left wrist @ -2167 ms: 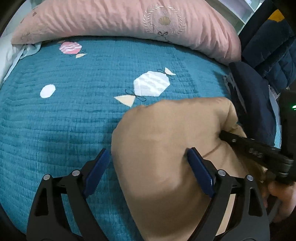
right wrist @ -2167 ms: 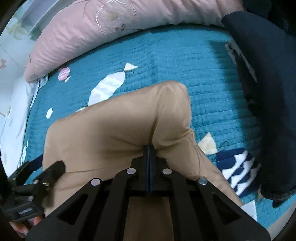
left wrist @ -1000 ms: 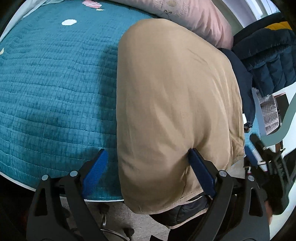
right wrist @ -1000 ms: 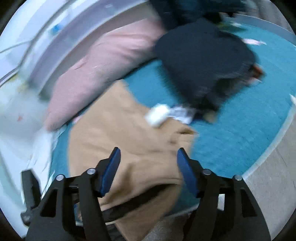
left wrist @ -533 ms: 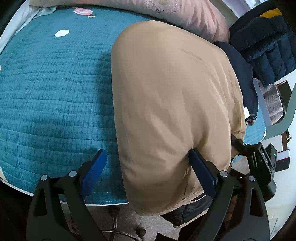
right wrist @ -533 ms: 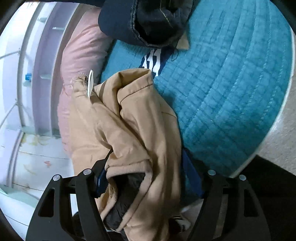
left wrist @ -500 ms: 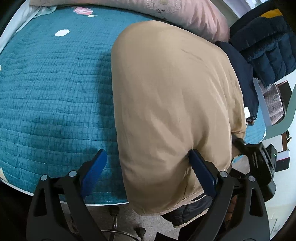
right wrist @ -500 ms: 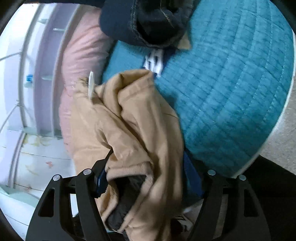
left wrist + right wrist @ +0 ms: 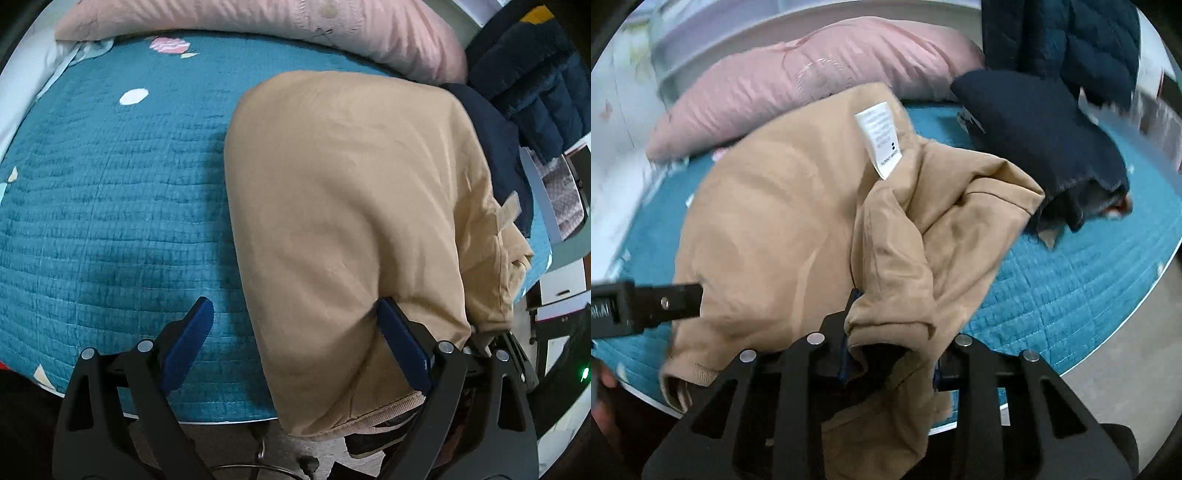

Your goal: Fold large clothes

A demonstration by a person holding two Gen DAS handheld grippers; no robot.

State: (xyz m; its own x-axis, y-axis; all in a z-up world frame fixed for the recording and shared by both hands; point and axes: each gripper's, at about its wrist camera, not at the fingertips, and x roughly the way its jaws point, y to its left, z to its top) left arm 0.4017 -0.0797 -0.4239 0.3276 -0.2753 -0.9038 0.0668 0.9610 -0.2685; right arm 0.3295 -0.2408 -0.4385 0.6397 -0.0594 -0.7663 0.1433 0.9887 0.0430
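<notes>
A large tan garment (image 9: 343,206) lies on the teal quilted bed, its lower hem hanging over the front edge. My left gripper (image 9: 295,339) is open, its jaws wide apart, with the garment's edge lying over the right finger. In the right wrist view the garment (image 9: 783,229) is bunched, with a white care label (image 9: 881,142) showing. My right gripper (image 9: 890,354) has tan fabric draped between its jaws; the jaws are mostly hidden by cloth. The left gripper's body (image 9: 646,306) shows at the left.
A pink pillow (image 9: 266,29) lies along the back of the bed. A dark navy garment (image 9: 1045,147) and a navy puffer jacket (image 9: 1082,40) sit at the right. The bed's front edge (image 9: 207,419) drops to the floor.
The tan garment went from a small folded bundle to spread long across the bed. The right gripper opened, swung round, and now has the bunched end between its jaws.
</notes>
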